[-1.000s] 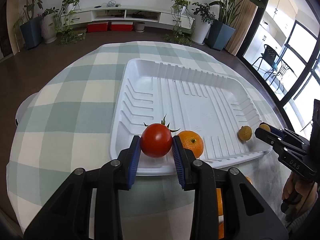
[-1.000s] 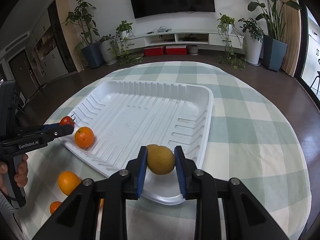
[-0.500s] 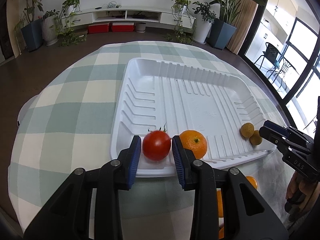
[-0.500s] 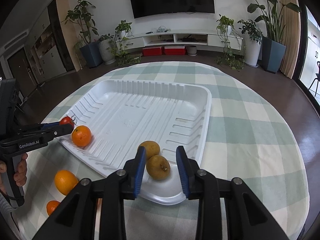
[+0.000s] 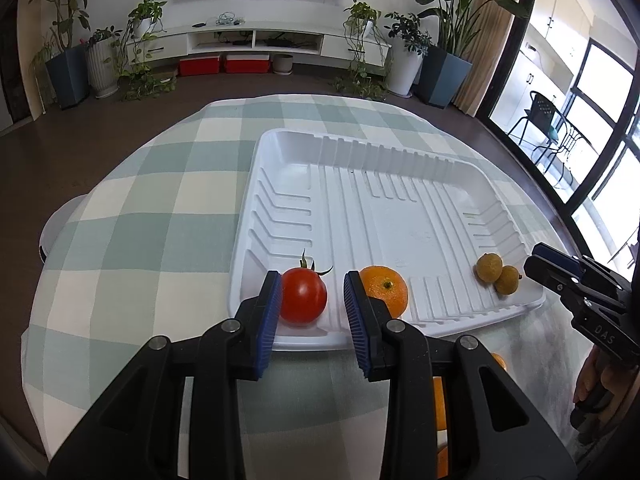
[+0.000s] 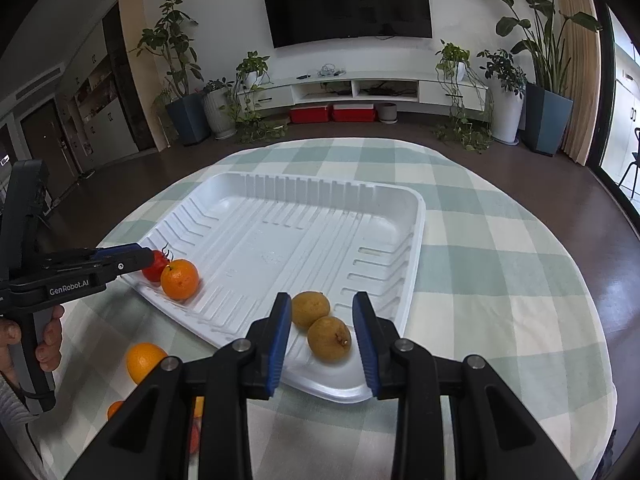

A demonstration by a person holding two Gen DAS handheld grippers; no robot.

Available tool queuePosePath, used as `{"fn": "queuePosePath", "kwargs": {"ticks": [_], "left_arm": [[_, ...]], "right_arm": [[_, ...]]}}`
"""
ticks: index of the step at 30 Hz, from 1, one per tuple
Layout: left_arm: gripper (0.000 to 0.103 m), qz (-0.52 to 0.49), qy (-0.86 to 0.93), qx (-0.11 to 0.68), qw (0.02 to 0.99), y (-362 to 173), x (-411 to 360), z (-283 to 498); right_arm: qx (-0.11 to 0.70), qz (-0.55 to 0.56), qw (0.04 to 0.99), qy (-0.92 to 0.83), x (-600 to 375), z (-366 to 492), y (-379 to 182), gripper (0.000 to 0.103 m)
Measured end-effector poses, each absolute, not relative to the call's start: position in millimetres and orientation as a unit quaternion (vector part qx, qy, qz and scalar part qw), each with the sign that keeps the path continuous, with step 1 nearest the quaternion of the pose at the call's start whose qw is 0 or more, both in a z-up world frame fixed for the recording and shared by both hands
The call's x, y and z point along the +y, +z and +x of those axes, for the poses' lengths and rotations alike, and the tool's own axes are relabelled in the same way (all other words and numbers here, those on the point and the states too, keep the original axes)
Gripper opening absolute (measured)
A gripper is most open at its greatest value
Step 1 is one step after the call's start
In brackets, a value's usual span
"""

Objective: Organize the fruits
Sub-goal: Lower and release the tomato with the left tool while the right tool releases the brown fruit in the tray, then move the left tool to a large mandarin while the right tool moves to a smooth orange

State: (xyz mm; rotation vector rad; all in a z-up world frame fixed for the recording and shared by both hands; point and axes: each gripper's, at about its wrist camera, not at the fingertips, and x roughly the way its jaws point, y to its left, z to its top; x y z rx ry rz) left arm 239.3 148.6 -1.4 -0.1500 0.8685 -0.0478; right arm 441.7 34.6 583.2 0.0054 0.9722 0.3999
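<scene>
Where the checked tablecloth (image 6: 500, 280) is nearest, three oranges lie outside the tray: one whole orange (image 6: 145, 361) and two more peeking out behind the black tongs, one (image 6: 115, 409) by the edge and one (image 6: 197, 406) half hidden. Only the right view shows the first one whole; the left view shows just orange bits low down.

The left gripper (image 5: 312, 307) has its blue tips apart, with the red tomato (image 5: 303, 295) sitting loose between them, close to the left tip. The right gripper (image 6: 321, 330) is spread wide too, with a brown fruit (image 6: 329, 338) lying free between its tips. A second brown fruit (image 6: 310, 311) touches it, just farther in.

All of these sit along the near edge of the white tray (image 5: 400, 208). An orange (image 5: 384, 295) rests just right of the tomato. The left view shows the green stem (image 5: 306, 262) on the tomato well; in the right view the tomato is half hidden behind the other tongs.

Far off stand potted plants (image 6: 176, 80) and a dark TV (image 6: 347, 2).
</scene>
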Motion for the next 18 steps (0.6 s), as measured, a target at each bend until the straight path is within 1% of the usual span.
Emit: {"fn": "queuePosePath", "kwargs": {"ticks": [18], "left_arm": [[0.03,-0.083,-0.035,0.406,0.909,10.5,135.3,184.1]], "right_arm": [[0.431,0.0,0.875,0.22,45.5,405.7,614.7,0.035]]}}
